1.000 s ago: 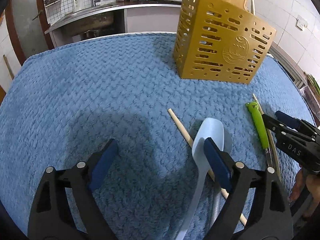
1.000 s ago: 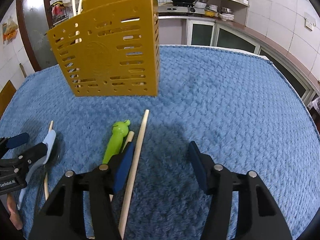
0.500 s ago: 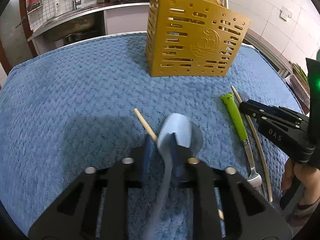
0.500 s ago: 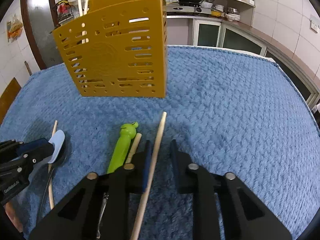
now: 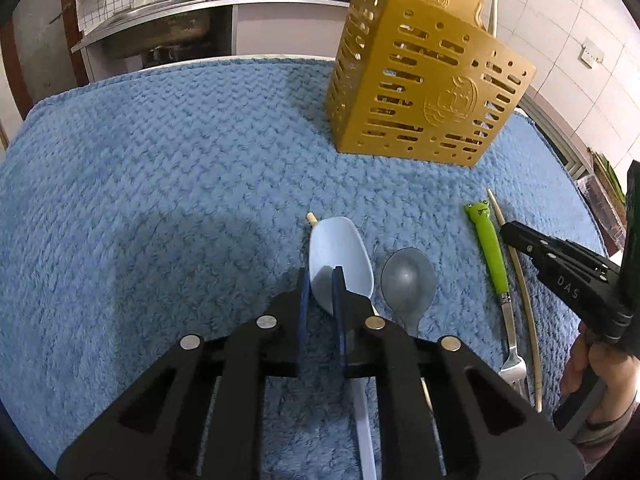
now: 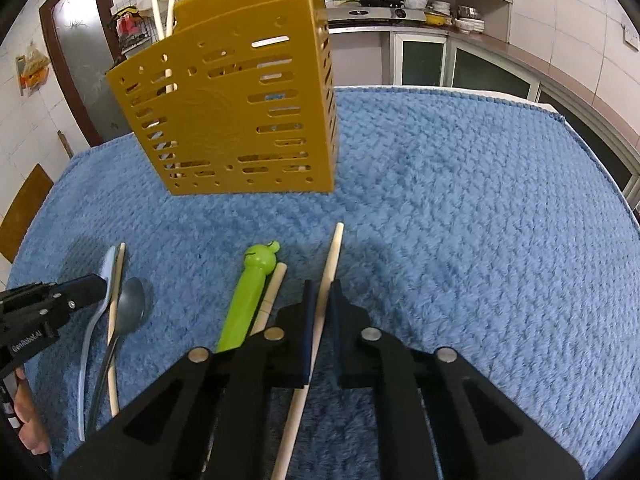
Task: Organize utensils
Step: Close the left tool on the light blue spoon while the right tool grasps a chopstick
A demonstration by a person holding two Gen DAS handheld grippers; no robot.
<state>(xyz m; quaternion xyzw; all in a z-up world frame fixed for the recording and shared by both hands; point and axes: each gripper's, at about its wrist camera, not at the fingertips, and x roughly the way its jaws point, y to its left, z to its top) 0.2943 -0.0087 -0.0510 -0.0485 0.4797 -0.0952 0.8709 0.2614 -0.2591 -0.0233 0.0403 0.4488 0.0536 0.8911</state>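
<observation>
Working over the blue towel [image 5: 160,200] on the bench, with the gold caddy [image 5: 420,92] upright at the far side. Clamped right now: left tongs [image 5: 320,276] pressed together on the near end of the light blue spoon [image 5: 340,248], near the middle of the towel. Right tongs [image 6: 322,288] pinched on a long chopstick [image 6: 332,256], lying just right of the green frog-handled fork [image 6: 250,292].

Lift both straight up first, clear of the neighbours. Looks wise, given the grey spoon [image 5: 408,280] just beside the blue one and a second chopstick [image 5: 311,219] poking out from under its bowl. Then carry far, tip handles down and drop through the caddy's open top, minding the sticks [image 6: 162,8] standing there. Keep a firm pinch on that thin chopstick; likely to swivel if held off-centre.

Counting, big to small:
- One caddy.
- Two pairs of tongs.
- Two spoons, one blue and one grey.
- One fork.
- Three loose chopsticks on the towel from the right wrist view, including a third chopstick [image 6: 274,288] tucked against the fork.
- Three more sticks upright in the caddy.
</observation>
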